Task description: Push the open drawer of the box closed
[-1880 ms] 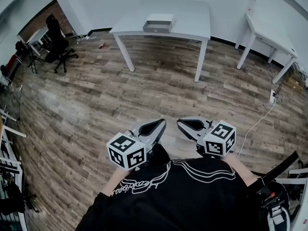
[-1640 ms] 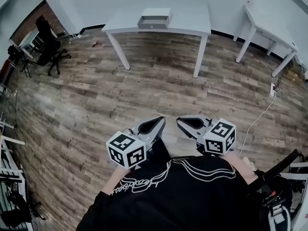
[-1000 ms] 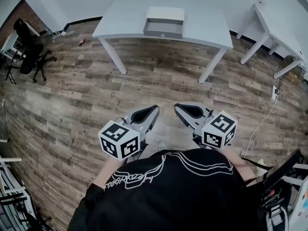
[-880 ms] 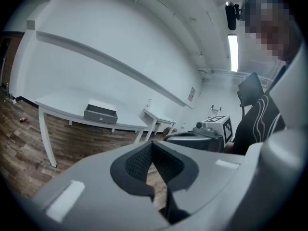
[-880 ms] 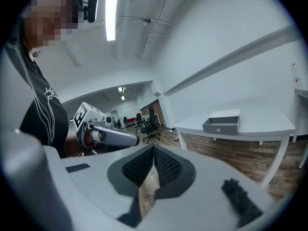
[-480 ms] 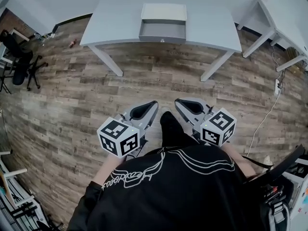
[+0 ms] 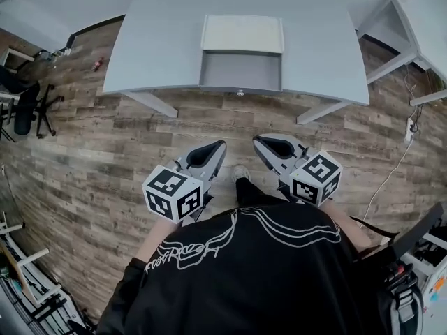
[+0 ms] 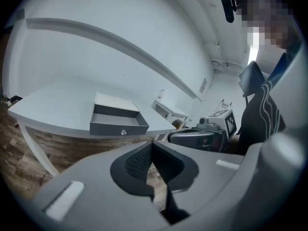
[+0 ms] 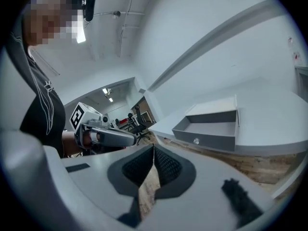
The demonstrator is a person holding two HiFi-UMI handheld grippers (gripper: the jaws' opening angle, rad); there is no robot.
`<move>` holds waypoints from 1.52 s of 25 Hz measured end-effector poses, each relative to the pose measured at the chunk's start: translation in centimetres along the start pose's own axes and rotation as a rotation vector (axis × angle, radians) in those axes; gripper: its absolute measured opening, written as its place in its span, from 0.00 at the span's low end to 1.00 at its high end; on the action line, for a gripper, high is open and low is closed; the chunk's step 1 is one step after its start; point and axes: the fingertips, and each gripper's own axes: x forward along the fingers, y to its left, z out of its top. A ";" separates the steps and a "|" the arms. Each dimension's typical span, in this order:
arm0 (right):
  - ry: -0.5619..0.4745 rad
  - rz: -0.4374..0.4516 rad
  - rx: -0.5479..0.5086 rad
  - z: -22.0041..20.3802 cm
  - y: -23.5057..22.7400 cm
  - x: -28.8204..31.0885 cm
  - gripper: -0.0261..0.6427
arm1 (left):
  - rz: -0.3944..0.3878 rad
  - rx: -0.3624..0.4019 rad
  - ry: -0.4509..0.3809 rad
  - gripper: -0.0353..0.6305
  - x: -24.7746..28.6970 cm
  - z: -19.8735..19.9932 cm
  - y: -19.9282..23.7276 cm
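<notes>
A white box (image 7: pixel 242 33) stands on a pale grey table (image 7: pixel 147 40), and its grey drawer (image 7: pixel 241 71) is pulled out toward me, with a small knob (image 7: pixel 240 92) at the front edge. Both grippers hang over the wood floor, short of the table and apart from the box. My left gripper (image 7: pixel 221 146) is shut with nothing in it, and my right gripper (image 7: pixel 256 139) is shut and empty too. The left gripper view has the drawer (image 8: pixel 118 121) ahead at left beyond the closed jaws (image 8: pixel 152 144). In the right gripper view the drawer (image 9: pixel 211 129) lies ahead at right.
A second white table (image 7: pixel 426 5) stands at the far right. A black office chair (image 7: pixel 24 107) is at the left. A power strip with a cable (image 7: pixel 410 128) lies on the floor at right. The table's legs (image 7: pixel 150 103) angle down to the floor.
The table and box have come much closer and lie nearly straight ahead. Both grippers have stayed shut, side by side in front of the body.
</notes>
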 end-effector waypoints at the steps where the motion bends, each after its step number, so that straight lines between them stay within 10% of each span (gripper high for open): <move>1: 0.000 0.005 0.013 0.5 -0.9 0.5 0.06 | -0.001 -0.009 0.003 0.06 0.7 0.4 0.7; 26: 0.141 -0.476 -0.128 -2.2 -12.3 10.9 0.18 | -0.195 -0.015 0.154 0.06 3.4 2.1 9.7; 38: 0.104 -0.543 -0.066 -2.4 -13.5 12.0 0.14 | -0.255 0.021 0.204 0.06 4.0 2.3 11.5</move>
